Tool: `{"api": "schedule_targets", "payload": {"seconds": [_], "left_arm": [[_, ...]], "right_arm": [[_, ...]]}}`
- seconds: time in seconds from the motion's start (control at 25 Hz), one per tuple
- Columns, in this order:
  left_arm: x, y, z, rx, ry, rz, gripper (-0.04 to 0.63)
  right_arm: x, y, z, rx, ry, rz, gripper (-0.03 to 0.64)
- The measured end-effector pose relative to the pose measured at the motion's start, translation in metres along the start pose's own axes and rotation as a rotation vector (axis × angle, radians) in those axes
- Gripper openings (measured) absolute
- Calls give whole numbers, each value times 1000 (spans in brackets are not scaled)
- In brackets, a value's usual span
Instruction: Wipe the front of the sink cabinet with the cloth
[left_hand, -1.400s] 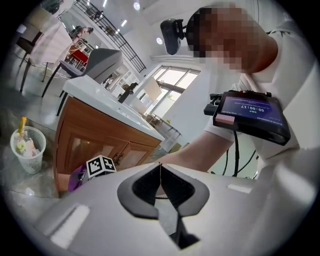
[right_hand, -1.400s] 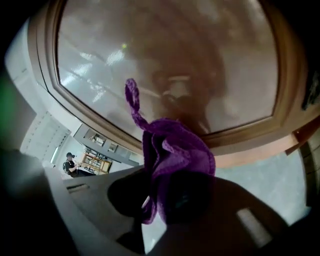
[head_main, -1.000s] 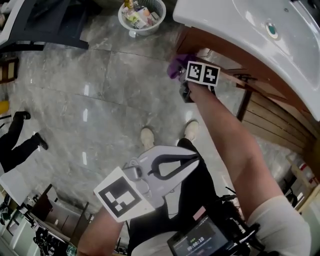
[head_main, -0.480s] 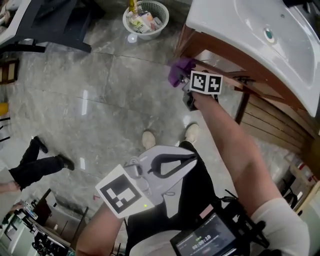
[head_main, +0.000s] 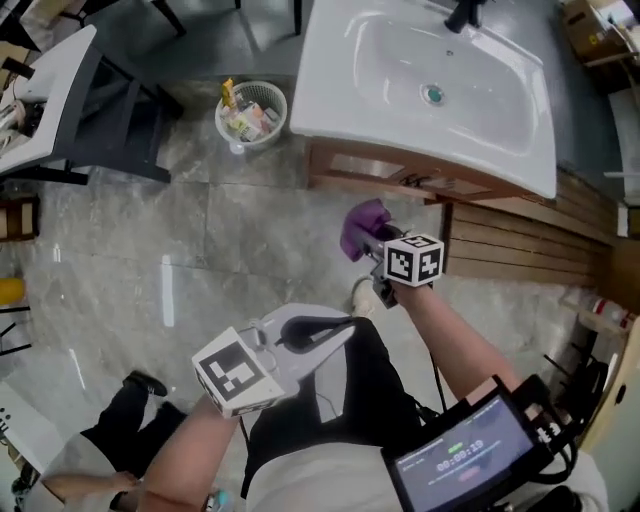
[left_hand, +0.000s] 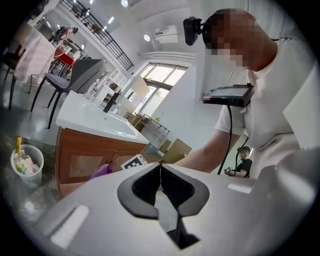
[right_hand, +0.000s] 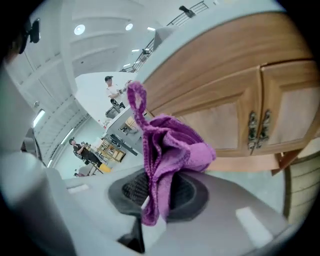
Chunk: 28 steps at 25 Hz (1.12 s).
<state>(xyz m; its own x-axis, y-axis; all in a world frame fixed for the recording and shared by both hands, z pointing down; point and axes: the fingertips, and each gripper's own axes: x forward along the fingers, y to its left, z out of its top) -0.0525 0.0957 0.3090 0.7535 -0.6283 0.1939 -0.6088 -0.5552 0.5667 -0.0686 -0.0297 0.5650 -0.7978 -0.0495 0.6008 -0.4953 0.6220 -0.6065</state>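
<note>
The wooden sink cabinet (head_main: 380, 172) carries a white basin (head_main: 430, 90); its two doors with metal handles (right_hand: 257, 131) fill the right gripper view. My right gripper (head_main: 366, 238) is shut on a bunched purple cloth (head_main: 360, 226), seen close up (right_hand: 165, 150) between its jaws. The cloth hangs a short way off the cabinet front, not touching it. My left gripper (head_main: 335, 328) stays low near the person's body, jaws shut and empty (left_hand: 160, 182). The cabinet (left_hand: 95, 162) and the cloth (left_hand: 101, 170) show small in the left gripper view.
A white basket of bottles (head_main: 250, 112) stands on the marble floor left of the cabinet. A dark table (head_main: 95, 110) sits at the far left. Wooden slats (head_main: 520, 245) lie right of the cabinet. Another person's leg (head_main: 130, 425) is at the lower left.
The head view has pulled back so the whole basin shows. My right gripper with the cloth has moved away from the cabinet front. The left gripper has kept its place.
</note>
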Motion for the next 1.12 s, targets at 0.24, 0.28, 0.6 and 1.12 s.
{"api": "schedule_targets", "payload": {"seconds": [0.24,0.28,0.6,1.12], "left_arm": [[7,-53,39,-19,16,-42,8],[9,-62,47,-15,19,-46,8],[20,-136,101,42,12,-25,6],[33,-186,131,139,16,59,6]], "right_arm": [[-146,37,20,-3,-103,-56,72],[-169,44,26,-17,-120,-64,72],[-315,113,47,-169,-190,-82,72],[-402,196,57,-423,-289,-50,74]]}}
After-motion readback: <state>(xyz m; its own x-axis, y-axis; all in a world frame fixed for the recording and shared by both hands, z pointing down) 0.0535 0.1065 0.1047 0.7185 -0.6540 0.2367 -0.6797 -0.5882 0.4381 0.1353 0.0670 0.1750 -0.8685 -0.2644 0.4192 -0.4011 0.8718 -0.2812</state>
